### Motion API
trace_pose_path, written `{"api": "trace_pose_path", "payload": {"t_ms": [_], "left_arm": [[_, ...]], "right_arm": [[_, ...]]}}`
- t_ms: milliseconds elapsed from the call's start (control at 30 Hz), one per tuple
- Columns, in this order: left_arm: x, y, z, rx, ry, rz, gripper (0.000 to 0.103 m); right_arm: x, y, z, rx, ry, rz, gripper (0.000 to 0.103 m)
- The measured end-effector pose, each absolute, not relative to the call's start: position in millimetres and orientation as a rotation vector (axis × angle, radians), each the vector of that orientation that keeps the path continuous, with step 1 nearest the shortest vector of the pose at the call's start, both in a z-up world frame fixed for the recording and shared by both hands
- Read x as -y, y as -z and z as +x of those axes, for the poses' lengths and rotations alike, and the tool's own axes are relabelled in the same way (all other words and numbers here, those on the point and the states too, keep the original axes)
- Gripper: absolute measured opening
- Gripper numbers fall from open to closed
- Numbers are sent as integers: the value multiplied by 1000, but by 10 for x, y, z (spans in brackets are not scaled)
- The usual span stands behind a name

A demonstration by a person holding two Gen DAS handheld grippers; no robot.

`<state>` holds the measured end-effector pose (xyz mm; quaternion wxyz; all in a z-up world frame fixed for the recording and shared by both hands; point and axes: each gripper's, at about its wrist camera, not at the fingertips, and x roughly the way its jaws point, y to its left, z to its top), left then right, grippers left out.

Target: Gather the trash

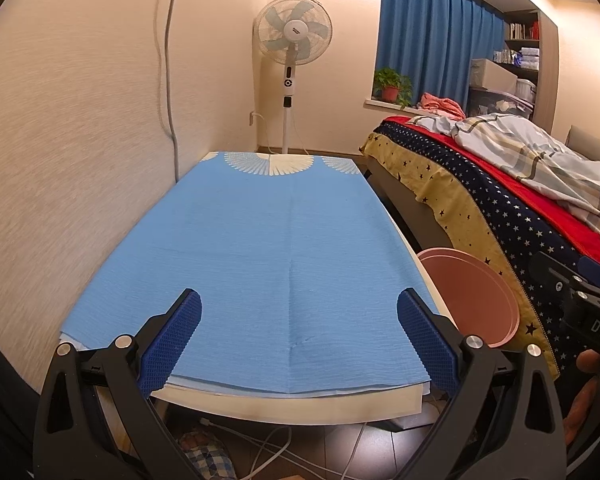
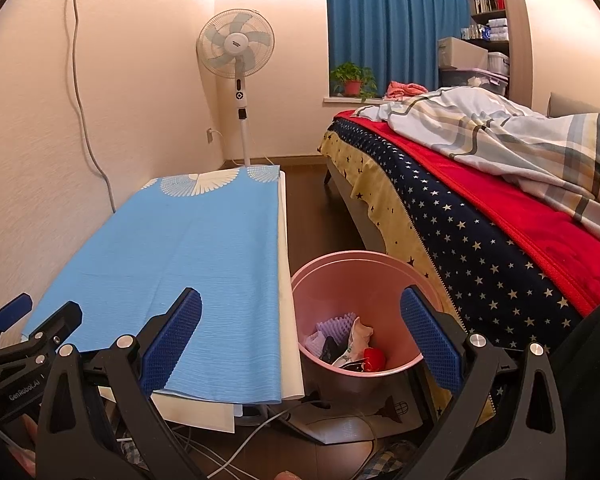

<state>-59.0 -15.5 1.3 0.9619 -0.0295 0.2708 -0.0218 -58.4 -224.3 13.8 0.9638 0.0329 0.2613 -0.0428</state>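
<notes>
Right gripper [image 2: 300,336] jaws spread – trash [image 2: 346,344] between, binned | left gripper [image 1: 299,338] spread – empty

The left hand-held gripper [image 1: 299,336] is held level and pointing forward, its two blue-padded fingers [image 1: 171,344] spread wide apart with nothing between them. The right hand-held gripper [image 2: 300,336] is posed the same way, its fingers [image 2: 430,340] also spread wide and gripping nothing. The two are held side by side: each one's black body shows at the edge of the other's wrist view. A few fingertips of the person's right hand [image 1: 588,396] are visible wrapped around the right tool's handle.
</notes>
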Motion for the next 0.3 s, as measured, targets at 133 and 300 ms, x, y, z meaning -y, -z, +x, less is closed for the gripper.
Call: {"api": "trace_pose_path", "payload": {"t_ms": [133, 300], "left_arm": [[169, -22, -601, -544, 37, -52, 95], [156, -24, -582, -552, 37, -57, 95]], "right_arm": [[2240, -131, -590, -530, 83, 61, 98], [2240, -127, -589, -533, 84, 62, 98]]}}
